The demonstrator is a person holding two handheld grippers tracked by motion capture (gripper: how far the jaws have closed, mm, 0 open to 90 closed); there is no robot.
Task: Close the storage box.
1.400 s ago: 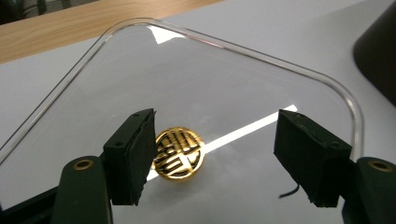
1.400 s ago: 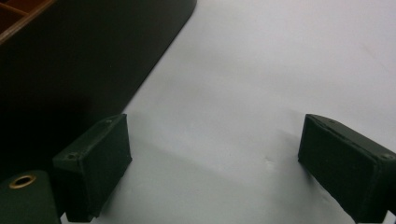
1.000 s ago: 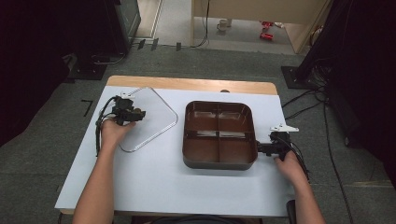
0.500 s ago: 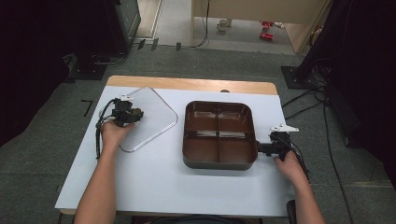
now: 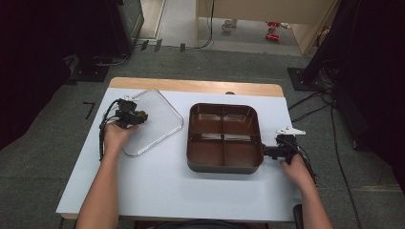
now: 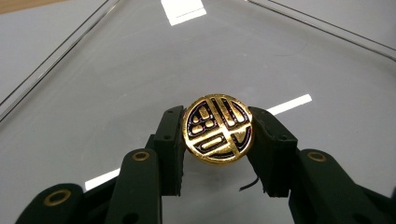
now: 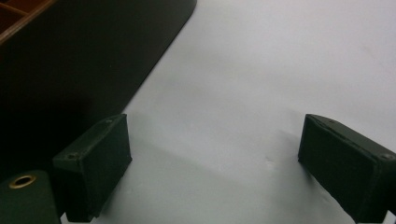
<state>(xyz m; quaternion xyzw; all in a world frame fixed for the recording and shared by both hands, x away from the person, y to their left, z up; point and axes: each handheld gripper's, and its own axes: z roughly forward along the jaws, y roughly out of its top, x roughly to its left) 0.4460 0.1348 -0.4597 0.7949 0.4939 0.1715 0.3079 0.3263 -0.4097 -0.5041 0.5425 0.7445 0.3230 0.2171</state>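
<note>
A clear square lid [image 5: 160, 125] lies flat at the table's left. My left gripper [image 5: 137, 116] reaches over it from the left. In the left gripper view, both black pads [image 6: 170, 135] press on the lid's round gold-and-black knob [image 6: 218, 129], so the left gripper [image 6: 218, 117] is shut on it. A dark brown tray [image 5: 224, 168] with four compartments sits at centre right. My right gripper [image 5: 268, 152] rests on the table against its right wall, jaws wide open. In the right gripper view, that gripper [image 7: 215, 158] has bare table between its pads, and the tray wall [image 7: 84, 56] stands at the left.
A white sheet [image 5: 157, 186] covers the table, with a wooden strip [image 5: 191, 86] along the far edge. Cables trail from both grippers. Dark stands and cables lie on the floor to the left, right and beyond the table.
</note>
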